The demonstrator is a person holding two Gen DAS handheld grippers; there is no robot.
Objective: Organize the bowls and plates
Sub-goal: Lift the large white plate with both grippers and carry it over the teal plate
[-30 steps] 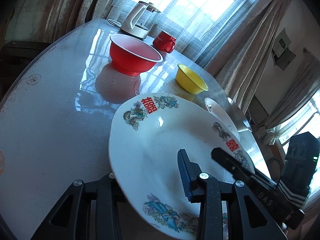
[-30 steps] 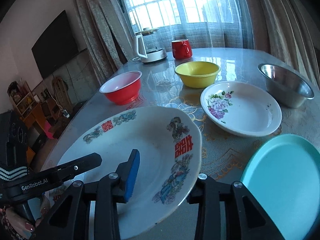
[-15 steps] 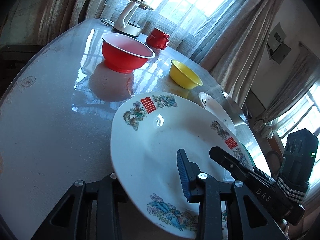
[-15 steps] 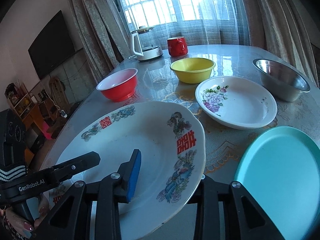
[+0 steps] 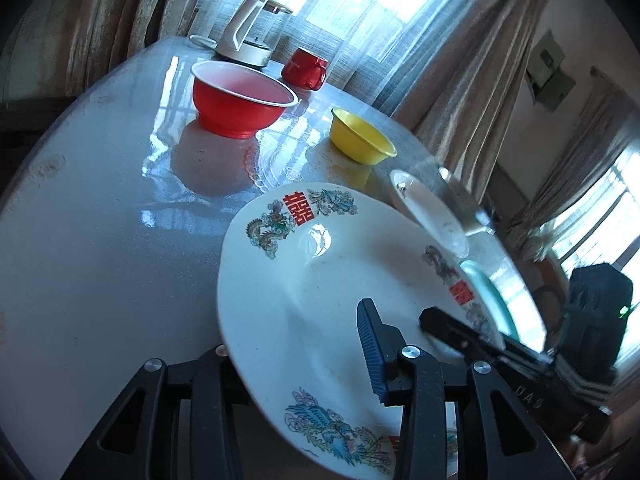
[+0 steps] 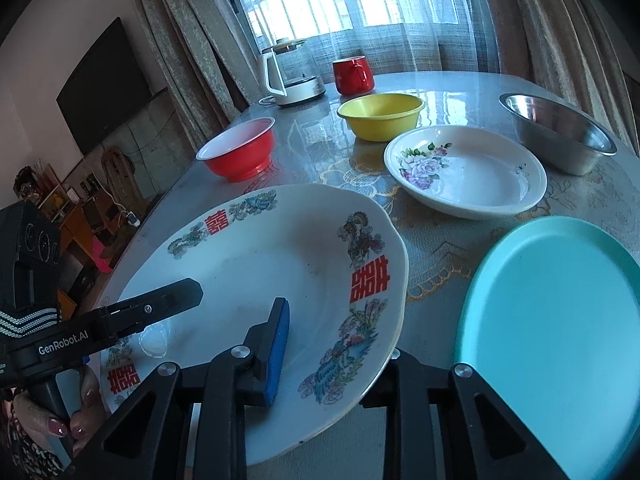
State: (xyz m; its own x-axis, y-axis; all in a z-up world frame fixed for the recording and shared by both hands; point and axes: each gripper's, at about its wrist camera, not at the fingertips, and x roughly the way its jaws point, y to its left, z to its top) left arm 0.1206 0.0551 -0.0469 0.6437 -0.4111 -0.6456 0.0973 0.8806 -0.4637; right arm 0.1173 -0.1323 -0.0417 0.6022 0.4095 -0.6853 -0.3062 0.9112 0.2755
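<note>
A large white plate with red characters and dragon patterns (image 5: pixel 320 292) (image 6: pixel 260 264) is held tilted above the table by both grippers. My left gripper (image 5: pixel 296 364) is shut on its near rim, one blue-padded finger above and the other under the plate. My right gripper (image 6: pixel 332 356) is shut on the opposite rim the same way. A white flowered plate (image 6: pixel 480 176), a teal plate (image 6: pixel 552 320), a red bowl (image 5: pixel 244 100) (image 6: pixel 240 156), a yellow bowl (image 5: pixel 362 142) (image 6: pixel 380 114) and a steel bowl (image 6: pixel 560 136) rest on the table.
A white kettle (image 6: pixel 288 76) and a red mug (image 6: pixel 354 76) stand at the table's far edge by the curtained window. The glossy table (image 5: pixel 100 208) extends left of the held plate. A TV and shelves are off the left side.
The held plate has shifted slightly with both grippers; the teal plate and flowered plate now appear closer in the right wrist view. Both grips are unchanged.
</note>
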